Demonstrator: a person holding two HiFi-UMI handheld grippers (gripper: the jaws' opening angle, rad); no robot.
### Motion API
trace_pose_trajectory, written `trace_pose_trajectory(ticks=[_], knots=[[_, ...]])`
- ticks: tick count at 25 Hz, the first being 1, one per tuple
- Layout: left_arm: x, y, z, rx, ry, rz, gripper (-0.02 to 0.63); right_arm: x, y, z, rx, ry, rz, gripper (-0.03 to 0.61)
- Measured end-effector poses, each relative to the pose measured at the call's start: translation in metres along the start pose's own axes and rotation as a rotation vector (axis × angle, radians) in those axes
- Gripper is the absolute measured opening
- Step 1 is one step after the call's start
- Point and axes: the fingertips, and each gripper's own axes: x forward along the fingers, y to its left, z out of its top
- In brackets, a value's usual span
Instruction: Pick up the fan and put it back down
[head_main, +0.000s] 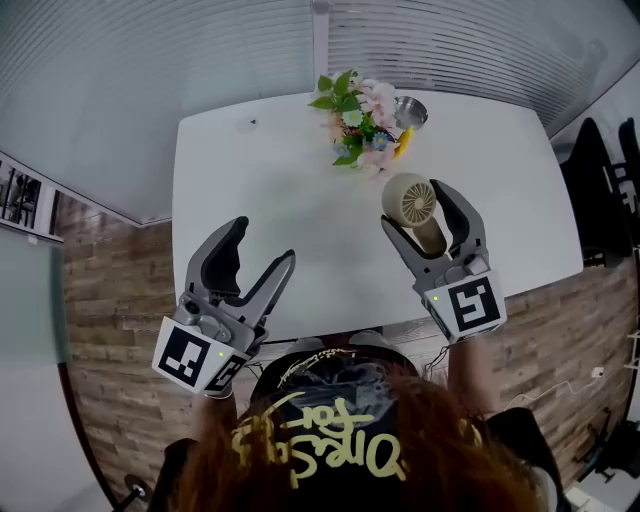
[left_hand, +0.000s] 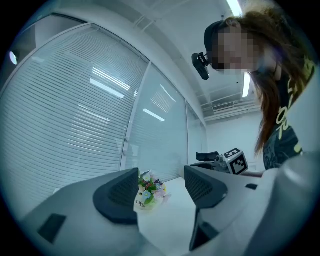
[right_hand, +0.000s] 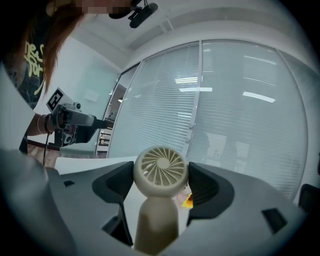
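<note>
- Head view: my left gripper (head_main: 265, 240) sits at the lower left, over the near edge of the white table (head_main: 280, 190), with its jaws spread wide and nothing between them.
- My right gripper (head_main: 412, 205) is right of centre, closed on the beige fan (head_main: 408, 198). The fan's round head is at my fingertips and its handle runs back toward my palm.
- A flower bouquet (head_main: 358, 120) and a metal bowl (head_main: 410, 110) stand at the table's far edge, at the top of the frame.
- Left gripper view: my jaws stand well apart and empty. The bouquet shows far off in the gap, low in the frame.
- Right gripper view: both pads press the sides of the fan's grilled head at centre frame. The handle points down toward the camera.
</note>
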Motion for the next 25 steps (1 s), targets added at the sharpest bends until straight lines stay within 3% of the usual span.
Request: trace_pose_trajectory(ticks=[5, 13, 25], knots=[[-0.008, 0.007, 0.007, 0.018, -0.001, -0.041, 0.275, -0.009, 0.011, 0.040, -0.024, -0.076, -0.036, 0.328], [-0.015, 0.012, 0.018, 0.046, -0.024, -0.066, 0.272, -0.023, 0.021, 0.068, -0.032, -0.123, -0.077, 0.328], [-0.013, 0.010, 0.019, 0.053, -0.036, -0.067, 0.264, -0.032, 0.021, 0.079, -0.032, -0.141, -0.084, 0.328]])
